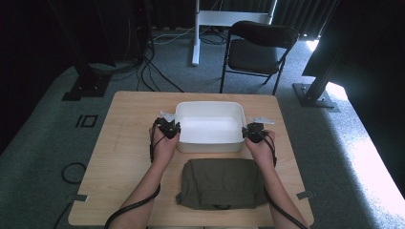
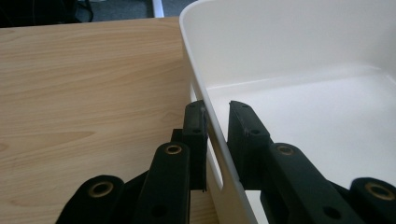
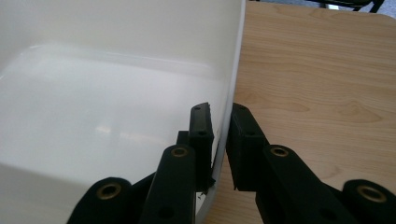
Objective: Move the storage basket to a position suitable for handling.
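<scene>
Straddling the left wall of a white plastic tub (image 1: 210,125), the left gripper (image 1: 168,128) had 1 jaw outside and 1 inside, the rim (image 2: 219,140) between them with a slight gap on the inner side, so whether it truly pinched could not be told. The right gripper (image 1: 254,130) stood likewise across the right wall (image 3: 229,107), its jaws close on either side. The tub sat at the middle of a wooden table (image 1: 124,143), empty inside. Just nearer the person lay a folded olive-green garment (image 1: 220,183), between the 2 forearms. A black folding chair (image 1: 258,47) stood beyond the table.
</scene>
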`<state>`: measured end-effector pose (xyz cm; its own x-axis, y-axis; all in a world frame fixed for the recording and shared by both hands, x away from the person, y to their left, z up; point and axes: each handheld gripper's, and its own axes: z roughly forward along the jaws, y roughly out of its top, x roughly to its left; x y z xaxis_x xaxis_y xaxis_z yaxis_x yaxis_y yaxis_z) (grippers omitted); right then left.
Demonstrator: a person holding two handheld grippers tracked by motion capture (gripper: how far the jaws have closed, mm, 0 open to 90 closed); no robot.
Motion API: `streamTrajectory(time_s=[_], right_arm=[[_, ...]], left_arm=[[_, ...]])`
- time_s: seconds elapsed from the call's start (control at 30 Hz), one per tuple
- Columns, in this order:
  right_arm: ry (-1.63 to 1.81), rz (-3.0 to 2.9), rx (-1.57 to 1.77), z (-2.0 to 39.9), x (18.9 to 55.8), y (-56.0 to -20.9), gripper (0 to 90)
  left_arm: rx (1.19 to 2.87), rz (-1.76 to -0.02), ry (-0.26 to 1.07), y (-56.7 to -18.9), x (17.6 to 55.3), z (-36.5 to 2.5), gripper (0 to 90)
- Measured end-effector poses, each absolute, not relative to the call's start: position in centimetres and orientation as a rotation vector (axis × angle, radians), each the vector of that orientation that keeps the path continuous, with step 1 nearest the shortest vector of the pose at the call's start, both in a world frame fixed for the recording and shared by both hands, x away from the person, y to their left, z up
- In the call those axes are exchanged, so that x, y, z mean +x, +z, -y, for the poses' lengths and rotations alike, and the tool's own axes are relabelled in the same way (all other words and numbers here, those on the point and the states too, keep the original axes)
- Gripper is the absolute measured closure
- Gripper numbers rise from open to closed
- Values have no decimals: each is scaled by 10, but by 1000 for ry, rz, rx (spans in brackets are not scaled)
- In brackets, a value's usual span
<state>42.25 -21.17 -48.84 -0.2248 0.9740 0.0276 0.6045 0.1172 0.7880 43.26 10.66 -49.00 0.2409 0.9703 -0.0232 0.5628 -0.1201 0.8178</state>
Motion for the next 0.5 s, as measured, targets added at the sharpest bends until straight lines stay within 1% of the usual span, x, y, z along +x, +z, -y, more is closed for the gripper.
streamTrajectory(time_s=[0.5], right_arm=[[924,-1855,1563,240,424,-488,810]], left_arm=[[1815,-1373,686,-490,447,-77,787]])
